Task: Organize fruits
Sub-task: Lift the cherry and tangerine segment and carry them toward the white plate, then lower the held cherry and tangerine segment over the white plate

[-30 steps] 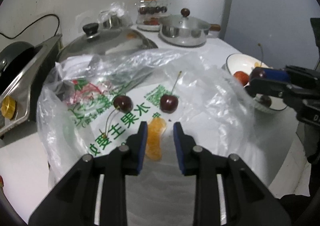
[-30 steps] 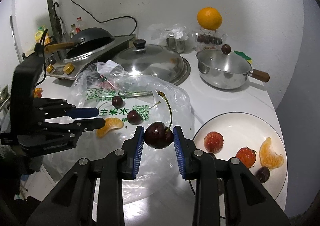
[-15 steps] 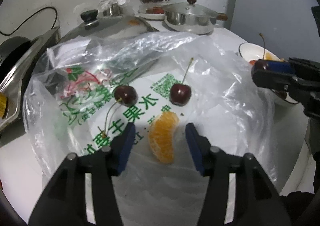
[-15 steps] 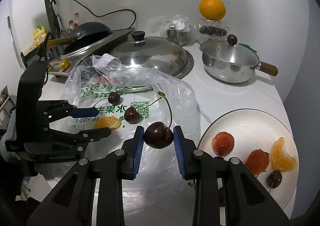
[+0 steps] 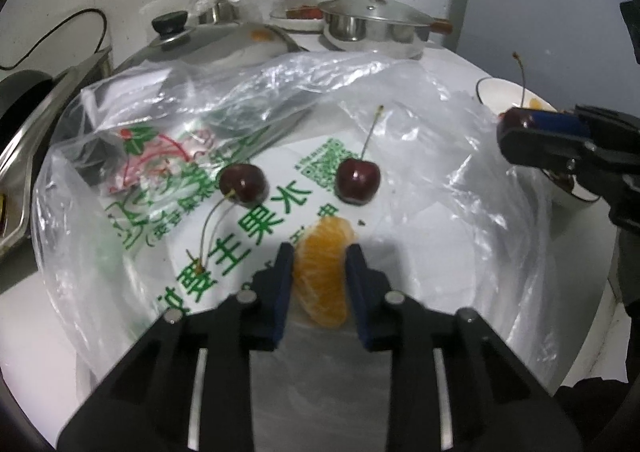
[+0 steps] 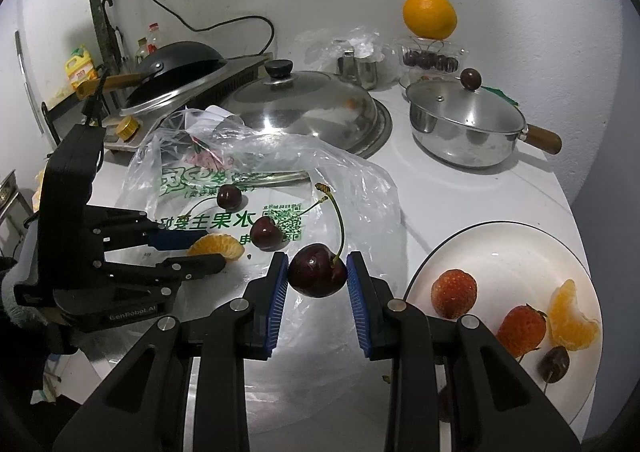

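Left gripper [image 5: 320, 266] clamps an orange segment [image 5: 325, 270] between its blue pads, its jaws having just closed in on the fruit, which lies on a clear plastic bag [image 5: 420, 140] printed in green. Two loose cherries, the left loose cherry [image 5: 243, 185] and the right loose cherry [image 5: 357, 181], sit on the bag just beyond the segment, their stems trailing. At the view's right edge the right gripper [image 5: 532, 130] grips a dark cherry near a white plate [image 5: 490, 92].

From the right wrist, the right gripper [image 6: 317, 272] squeezes a stemmed cherry [image 6: 316, 271] held clear of the bag [image 6: 360, 188], beside the plate [image 6: 500, 248]. That plate carries two strawberries [image 6: 454, 293], an orange wedge [image 6: 572, 316] and a small cherry [image 6: 555, 363]. To the left, the left gripper [image 6: 212, 254] pinches the segment [image 6: 218, 246] on the bag. A lidded steel pot [image 6: 466, 128] and a whole orange [image 6: 430, 15] stand behind.
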`<state>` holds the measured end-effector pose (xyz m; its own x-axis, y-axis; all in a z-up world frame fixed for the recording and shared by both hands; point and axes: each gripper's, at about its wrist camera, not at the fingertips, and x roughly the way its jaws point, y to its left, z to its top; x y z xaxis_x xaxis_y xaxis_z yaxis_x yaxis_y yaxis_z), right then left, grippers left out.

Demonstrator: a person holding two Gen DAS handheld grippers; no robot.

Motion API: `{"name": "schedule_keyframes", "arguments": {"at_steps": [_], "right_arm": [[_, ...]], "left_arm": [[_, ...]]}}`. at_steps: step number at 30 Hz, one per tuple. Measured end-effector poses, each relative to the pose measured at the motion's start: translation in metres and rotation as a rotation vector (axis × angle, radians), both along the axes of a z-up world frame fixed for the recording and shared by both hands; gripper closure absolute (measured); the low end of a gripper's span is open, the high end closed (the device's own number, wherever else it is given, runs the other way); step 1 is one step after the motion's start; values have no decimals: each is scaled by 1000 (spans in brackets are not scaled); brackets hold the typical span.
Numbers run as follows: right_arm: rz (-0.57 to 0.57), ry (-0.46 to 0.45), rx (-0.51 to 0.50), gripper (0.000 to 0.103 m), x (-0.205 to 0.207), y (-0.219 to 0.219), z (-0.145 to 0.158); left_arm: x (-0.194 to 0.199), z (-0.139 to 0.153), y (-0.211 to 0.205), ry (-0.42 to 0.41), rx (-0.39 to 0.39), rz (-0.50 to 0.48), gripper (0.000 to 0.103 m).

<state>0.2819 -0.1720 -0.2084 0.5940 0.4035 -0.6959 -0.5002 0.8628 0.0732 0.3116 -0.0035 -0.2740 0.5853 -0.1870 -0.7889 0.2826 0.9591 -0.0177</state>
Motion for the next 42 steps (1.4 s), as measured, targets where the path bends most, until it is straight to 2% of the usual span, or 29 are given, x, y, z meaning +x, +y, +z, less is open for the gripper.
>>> {"name": "schedule_keyframes", "arguments": {"at_steps": [8, 21, 35, 42], "right_arm": [[-7, -21, 4, 71, -7, -6, 8], [-28, -56, 19, 71, -23, -28, 23], [-65, -75, 30, 71, -35, -59, 29], [-85, -80, 40, 71, -39, -76, 30]], "left_arm": [[-8, 13, -3, -19, -12, 4, 76], [-26, 53, -18, -95, -18, 3, 76], [-36, 75, -45, -134, -12, -22, 76], [-40, 86, -60, -161, -33, -47, 76]]}}
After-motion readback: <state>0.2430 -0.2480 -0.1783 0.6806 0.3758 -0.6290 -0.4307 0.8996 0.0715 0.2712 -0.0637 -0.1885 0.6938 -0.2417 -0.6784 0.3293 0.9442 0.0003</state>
